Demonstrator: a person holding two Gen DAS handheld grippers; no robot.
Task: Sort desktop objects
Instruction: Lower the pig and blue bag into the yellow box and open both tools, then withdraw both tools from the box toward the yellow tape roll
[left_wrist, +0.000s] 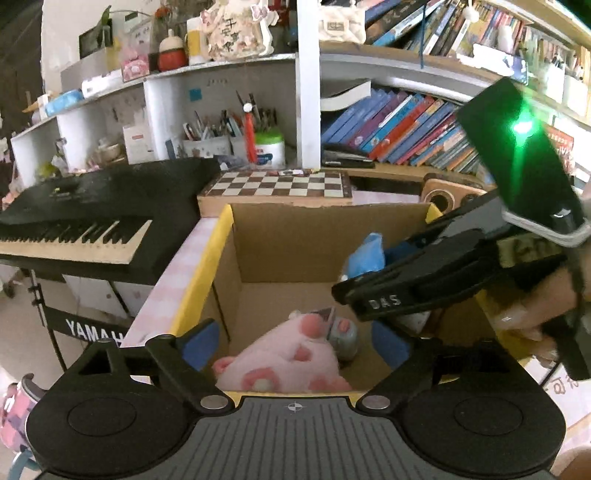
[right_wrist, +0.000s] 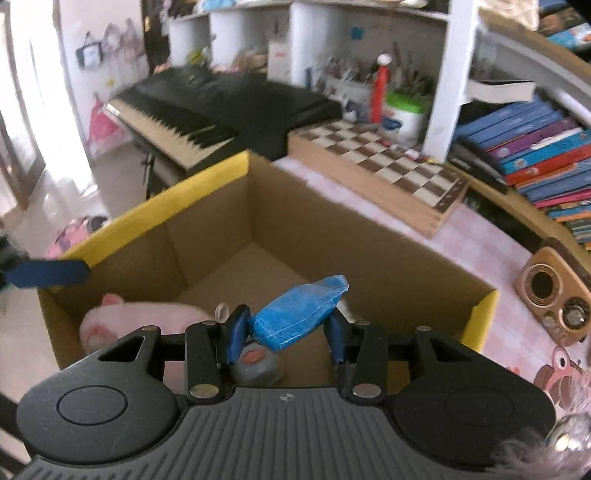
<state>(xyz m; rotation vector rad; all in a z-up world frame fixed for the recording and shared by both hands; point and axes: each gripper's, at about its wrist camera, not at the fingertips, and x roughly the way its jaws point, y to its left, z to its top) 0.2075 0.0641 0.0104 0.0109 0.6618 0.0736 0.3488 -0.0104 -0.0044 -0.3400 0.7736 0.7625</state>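
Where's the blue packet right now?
The blue packet is clamped in the right gripper, held over the cardboard box, above the pink plush.

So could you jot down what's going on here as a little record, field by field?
Right hand-held gripper: shut on a blue packet, held above the box
Left hand-held gripper: open, holding nothing, at the box's near edge
Cardboard box: open on top, yellow-edged flaps
Inside box: pink plush toy, small grey object
On desk behind box: chessboard
Right of box: gold radio
Left of desk: keyboard piano
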